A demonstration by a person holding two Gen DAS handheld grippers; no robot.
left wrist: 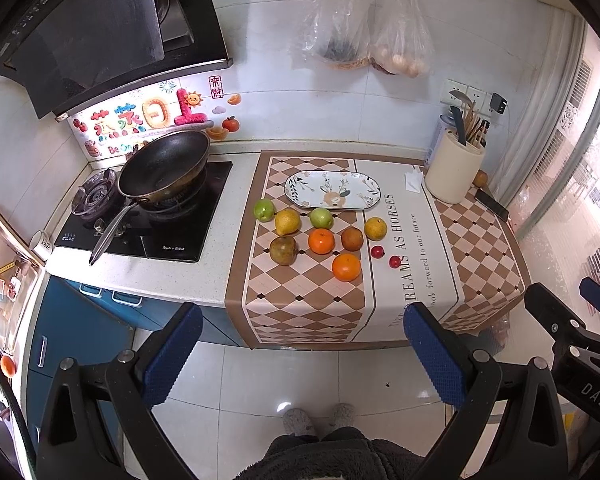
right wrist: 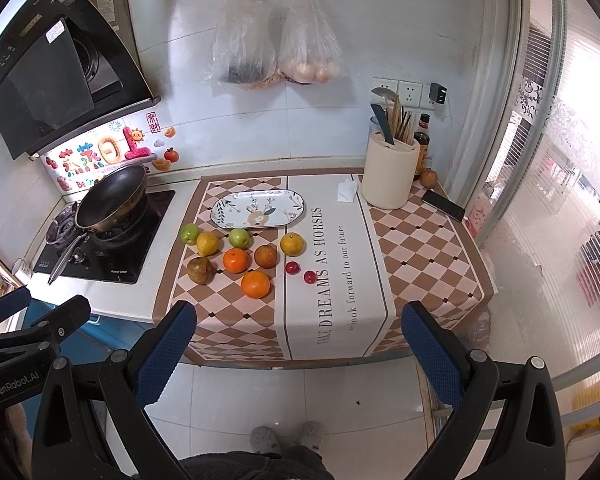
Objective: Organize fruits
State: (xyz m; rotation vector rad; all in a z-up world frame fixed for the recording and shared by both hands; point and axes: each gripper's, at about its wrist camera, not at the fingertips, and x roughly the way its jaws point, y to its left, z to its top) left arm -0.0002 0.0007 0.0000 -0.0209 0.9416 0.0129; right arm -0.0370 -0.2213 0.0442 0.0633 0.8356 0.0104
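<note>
Orange fruit (right wrist: pixel 255 284) at 11 o'clock of right gripper (right wrist: pixel 298 346) | nearest arm: right | both grippers released, left gripper (left wrist: pixel 302 346) empty

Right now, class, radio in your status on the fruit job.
Left gripper and right gripper open, empty, short of counter. Fruit loose beside oval floral plate, plate bare. Nothing blocking.

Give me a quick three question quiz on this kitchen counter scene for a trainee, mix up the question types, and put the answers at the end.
1. True or false: the patterned plate already holds fruit.
2. How many oranges lie on the mat?
3. The wok sits: A) on the stove, B) on the mat, C) on the floor.

Key: 1. False, it is empty. 2. Two: one, another. 3. A. Both the left gripper and right gripper are open, away from the counter.
</note>
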